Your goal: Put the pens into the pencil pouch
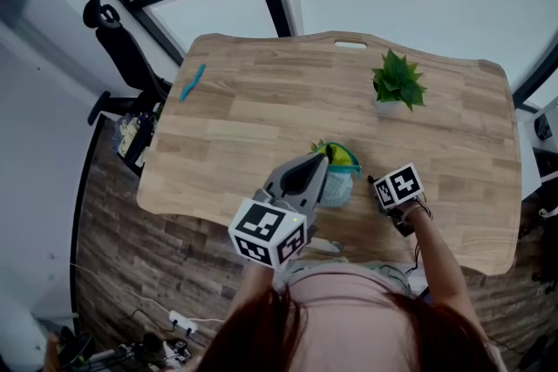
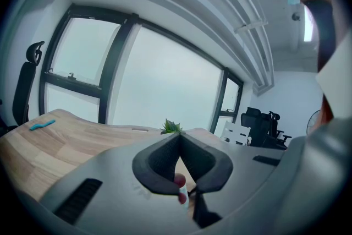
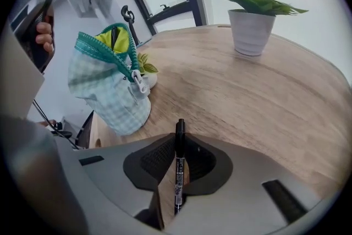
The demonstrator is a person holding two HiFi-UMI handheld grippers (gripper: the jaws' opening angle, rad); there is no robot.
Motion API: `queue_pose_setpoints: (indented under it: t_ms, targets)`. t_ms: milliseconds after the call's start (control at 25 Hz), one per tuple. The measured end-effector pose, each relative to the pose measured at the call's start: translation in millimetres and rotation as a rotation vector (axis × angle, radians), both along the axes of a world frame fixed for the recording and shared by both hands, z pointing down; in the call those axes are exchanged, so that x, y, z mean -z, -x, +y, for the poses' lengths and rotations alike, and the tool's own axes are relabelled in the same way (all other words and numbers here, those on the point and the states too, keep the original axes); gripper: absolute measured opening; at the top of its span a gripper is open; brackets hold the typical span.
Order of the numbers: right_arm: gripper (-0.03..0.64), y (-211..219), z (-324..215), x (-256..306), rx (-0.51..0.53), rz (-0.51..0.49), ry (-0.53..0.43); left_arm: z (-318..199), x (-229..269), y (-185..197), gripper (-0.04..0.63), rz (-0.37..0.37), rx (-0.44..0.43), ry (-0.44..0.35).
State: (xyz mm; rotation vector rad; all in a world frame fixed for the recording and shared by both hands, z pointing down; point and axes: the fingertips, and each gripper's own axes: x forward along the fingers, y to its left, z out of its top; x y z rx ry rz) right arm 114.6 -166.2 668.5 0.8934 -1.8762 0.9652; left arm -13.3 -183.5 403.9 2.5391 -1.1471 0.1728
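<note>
A teal-and-white checked pencil pouch [image 1: 340, 180] stands upright near the table's front edge, its zip mouth open [image 3: 110, 91]. My left gripper [image 1: 321, 163] reaches its rim from the left. In the left gripper view the jaws [image 2: 179, 137] are closed together, with only a pale scrap of the pouch showing low between them. My right gripper [image 1: 380, 187] hovers just right of the pouch, pointing steeply down. It is shut on a black pen [image 3: 179, 173] that lies along the jaws [image 3: 180, 137]. A teal pen [image 1: 192, 83] lies at the far left of the table [image 2: 42, 125].
A potted green plant [image 1: 397, 83] stands at the back right of the wooden table [image 1: 261, 100], also seen beyond the right gripper [image 3: 253, 25]. A smaller plant [image 3: 144, 66] sits behind the pouch. An office chair [image 1: 122, 48] is off the table's left edge.
</note>
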Motion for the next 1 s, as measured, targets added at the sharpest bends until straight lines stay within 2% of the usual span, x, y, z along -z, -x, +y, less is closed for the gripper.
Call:
queue_pose_setpoints:
  t_ms: [320, 720, 1000]
  targets:
    - [0.048, 0, 1, 18, -0.062, -0.068, -0.082, 0, 1, 1, -0.002, -0.001, 0.005, -0.005]
    - [0.048, 0, -12, 61, -0.178, -0.199, -0.201, 2, 4, 4, -0.002, 0.001, 0.016, -0.01]
    - [0.047, -3, -22, 90, -0.302, -0.352, -0.251, 5, 4, 7, -0.002, 0.004, 0.022, -0.013]
